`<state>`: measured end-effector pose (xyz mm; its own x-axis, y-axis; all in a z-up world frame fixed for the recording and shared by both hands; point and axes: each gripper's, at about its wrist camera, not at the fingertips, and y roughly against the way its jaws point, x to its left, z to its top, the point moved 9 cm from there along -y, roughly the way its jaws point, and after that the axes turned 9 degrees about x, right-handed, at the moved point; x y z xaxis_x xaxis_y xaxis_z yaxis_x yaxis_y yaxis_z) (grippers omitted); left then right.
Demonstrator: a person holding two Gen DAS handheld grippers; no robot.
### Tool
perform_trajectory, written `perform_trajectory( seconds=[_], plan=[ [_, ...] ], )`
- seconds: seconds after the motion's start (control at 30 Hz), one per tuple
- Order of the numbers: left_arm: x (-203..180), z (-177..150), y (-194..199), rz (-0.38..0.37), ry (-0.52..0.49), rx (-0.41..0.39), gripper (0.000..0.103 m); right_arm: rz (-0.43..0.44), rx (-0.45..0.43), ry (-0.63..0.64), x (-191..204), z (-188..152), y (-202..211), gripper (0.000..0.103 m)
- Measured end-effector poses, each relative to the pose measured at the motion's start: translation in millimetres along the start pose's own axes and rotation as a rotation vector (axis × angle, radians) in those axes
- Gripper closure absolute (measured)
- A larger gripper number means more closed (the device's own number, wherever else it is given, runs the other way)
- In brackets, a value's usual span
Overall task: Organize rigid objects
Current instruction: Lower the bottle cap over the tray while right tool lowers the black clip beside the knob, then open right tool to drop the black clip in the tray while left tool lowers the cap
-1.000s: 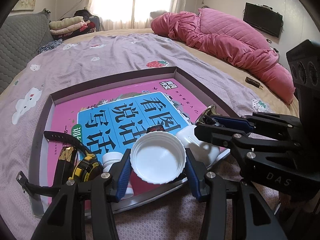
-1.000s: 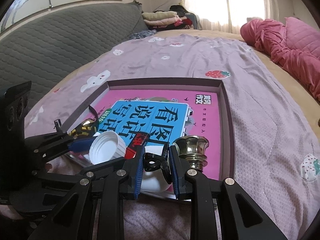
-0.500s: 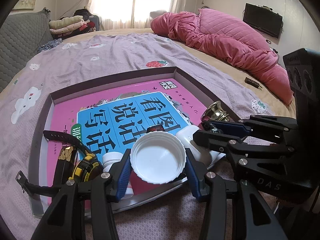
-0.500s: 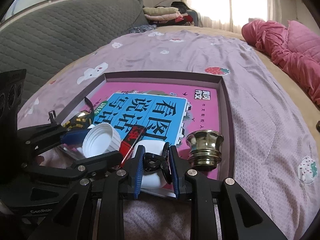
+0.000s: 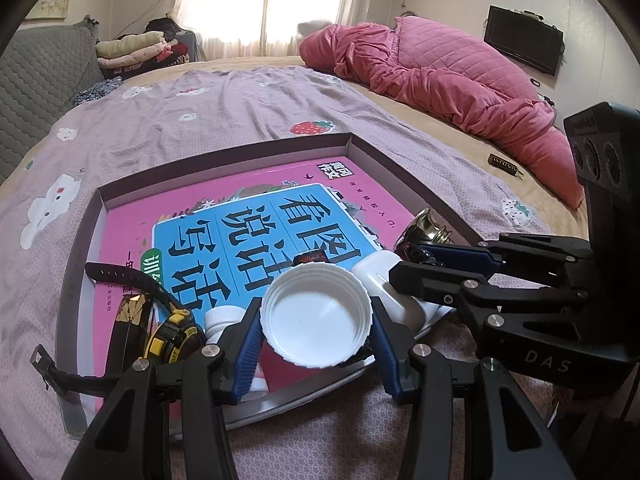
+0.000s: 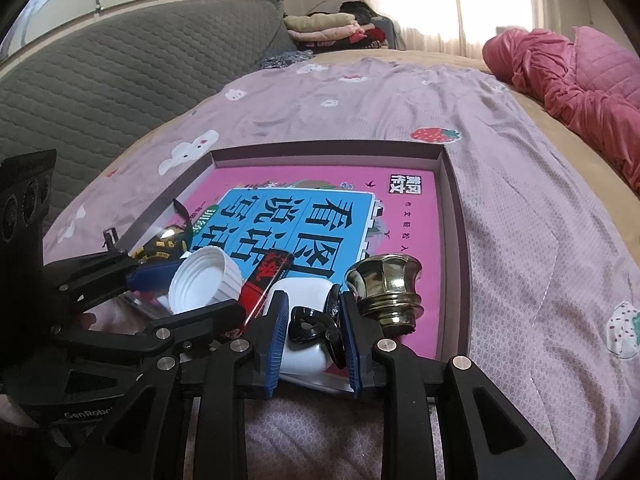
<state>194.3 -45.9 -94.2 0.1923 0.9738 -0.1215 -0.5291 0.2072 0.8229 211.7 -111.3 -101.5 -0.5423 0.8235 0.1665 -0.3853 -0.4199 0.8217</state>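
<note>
Rigid objects: gathered at six o'clock of the shallow box [image 6: 454, 200]. Black clip [image 6: 316, 322]: between the right gripper [image 6: 314, 334] pads, whose jaws are opening; a second ago they were tighter, so release into the box looks under way. White cap [image 5: 316, 316]: clamped by the left gripper [image 5: 314, 330], unchanged. Brass knob [image 6: 386, 288]: upright at three o'clock of the clip, now farther from it.

Bedspread: my view has a lilac sheet [image 5: 224, 120] with strawberry prints.
Quilt: pink, bunched [image 5: 452, 80] far right.
Wall: dark screen [image 5: 522, 40].
Window side: folded clothes [image 5: 132, 46].
</note>
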Motion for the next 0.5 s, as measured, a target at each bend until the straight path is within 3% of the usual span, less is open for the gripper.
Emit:
perform_trajectory(
  seconds=[0.5],
  plan=[
    [1.4, 2.5, -1.0, 0.001, -0.009, -0.001, 0.053, 0.040, -0.005, -0.058, -8.3, -1.0, 8.6, 0.064]
  ],
)
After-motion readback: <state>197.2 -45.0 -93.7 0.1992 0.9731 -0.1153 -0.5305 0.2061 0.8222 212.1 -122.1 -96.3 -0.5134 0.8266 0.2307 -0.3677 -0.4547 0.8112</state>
